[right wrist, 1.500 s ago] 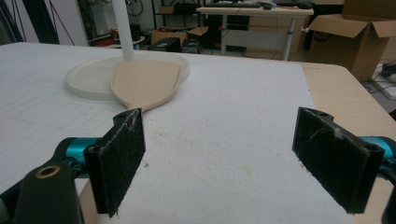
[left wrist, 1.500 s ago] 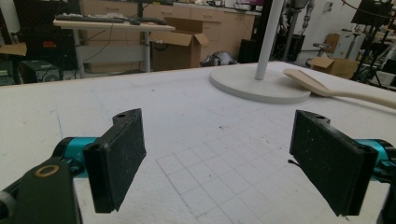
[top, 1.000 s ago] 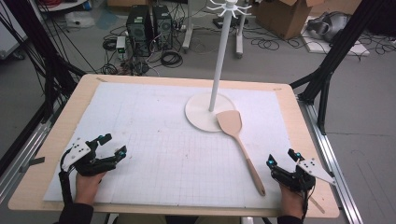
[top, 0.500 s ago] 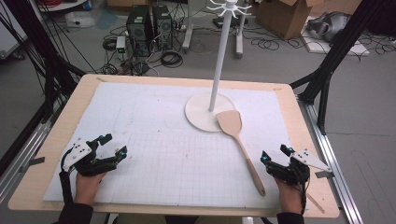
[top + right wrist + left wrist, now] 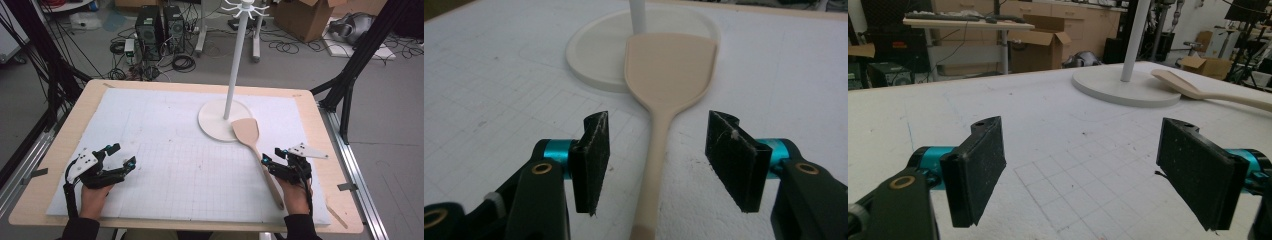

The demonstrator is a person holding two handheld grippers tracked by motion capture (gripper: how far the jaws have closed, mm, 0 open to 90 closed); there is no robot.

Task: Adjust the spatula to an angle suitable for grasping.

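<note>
right gripper (image 5: 656, 165) straddles the spatula (image 5: 664, 100) handle, jaws just closing, pads not yet touching. left gripper (image 5: 1088, 175) wide apart, idle. lift still to do

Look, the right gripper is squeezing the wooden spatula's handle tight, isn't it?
Not quite. In the right gripper view the right gripper has the wooden spatula handle between its jaws, but the pads stand apart from it. The jaws have just been closing.

spatula (image 5: 252, 145) blade rests on stand base (image 5: 215, 120), handle between right claw (image 5: 270, 161) jaws.
</note>
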